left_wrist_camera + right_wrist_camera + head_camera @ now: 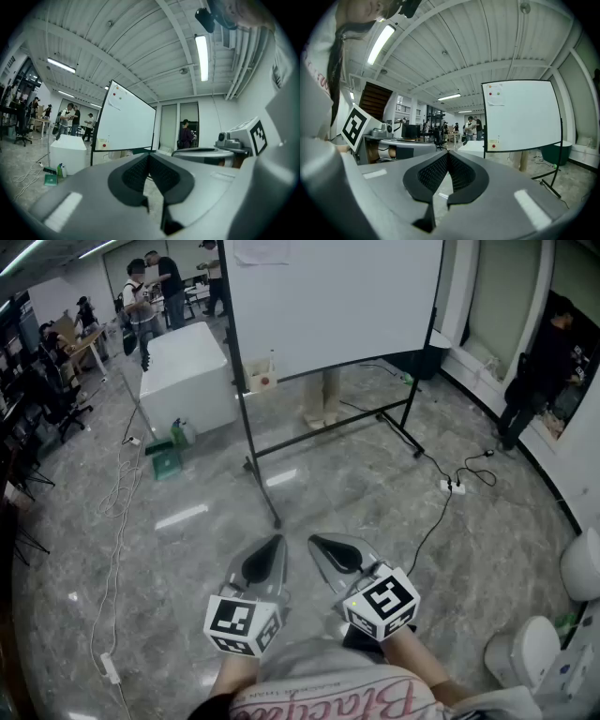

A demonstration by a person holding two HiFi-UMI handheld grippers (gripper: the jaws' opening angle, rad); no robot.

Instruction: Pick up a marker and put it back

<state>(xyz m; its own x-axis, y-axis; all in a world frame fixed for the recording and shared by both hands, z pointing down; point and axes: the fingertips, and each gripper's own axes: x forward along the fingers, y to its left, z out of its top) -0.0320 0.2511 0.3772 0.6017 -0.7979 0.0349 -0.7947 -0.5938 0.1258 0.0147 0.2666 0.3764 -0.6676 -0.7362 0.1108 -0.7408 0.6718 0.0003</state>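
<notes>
1. Both tongs are up in front of the person, side by side and just apart, tips pointing forward over the grey marble floor [356, 493].
2. Left tongs [278, 540]: closed. In the left gripper view the two dark ribbed pads [136, 174] meet at the tip, with nothing between them.
3. Right tongs [315, 541]: closed as well. The right gripper view shows the pads [461, 174] pressed together at the tip and holding nothing.
4. Well ahead of both tongs stands a rolling whiteboard [328, 296] on a black frame, its white face turned toward them.
5. The marker [272, 360] is far ahead of the tongs and a touch to the left of the left one. It stands upright in a small pale box [261, 381] at the board's lower left corner.
6. How it looks: just a thin, pale, straight sliver poking up out of the box. The right gripper view shows the same upright stick above the box's red dot, too small to make out a cap or its colour.
7. Left of the board and farther from the tongs sits a big white block [187, 376], with a green bottle [176, 434] on the floor at its near side.
8. Ahead and to the right of the right tongs, a white power strip [451, 487] lies on the floor with black cables.
9. People stand in the far background beyond the board.
</notes>
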